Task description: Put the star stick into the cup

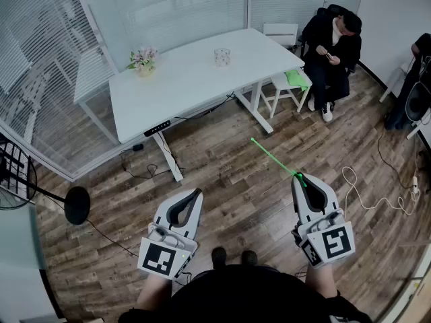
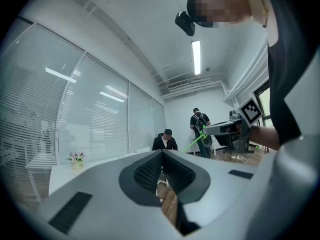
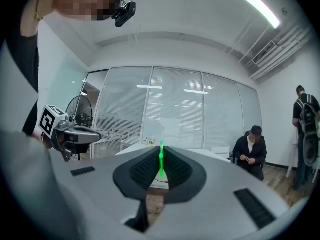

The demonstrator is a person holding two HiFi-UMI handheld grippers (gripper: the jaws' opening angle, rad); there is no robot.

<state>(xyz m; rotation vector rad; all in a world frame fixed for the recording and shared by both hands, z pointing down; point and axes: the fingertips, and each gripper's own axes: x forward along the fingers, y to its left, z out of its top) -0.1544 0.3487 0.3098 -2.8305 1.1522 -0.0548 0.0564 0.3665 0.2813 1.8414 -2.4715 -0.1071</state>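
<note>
Right tool (image 1: 300, 177) pinches star stick (image 1: 273, 156), stick jutting forward.

The star stick's (image 1: 275, 158) near end is buried between the jaws of the right hand-held gripper (image 1: 301, 177). Its far tip is too small in the head view to show any shape — and the right gripper view meets it end-on, as a short green streak. The cup (image 1: 222, 56) on the surface (image 1: 182, 86) is too small to tell what it holds. The fan (image 1: 12, 173) is cut off by the left edge, a person (image 1: 411, 89) by the right.
</note>
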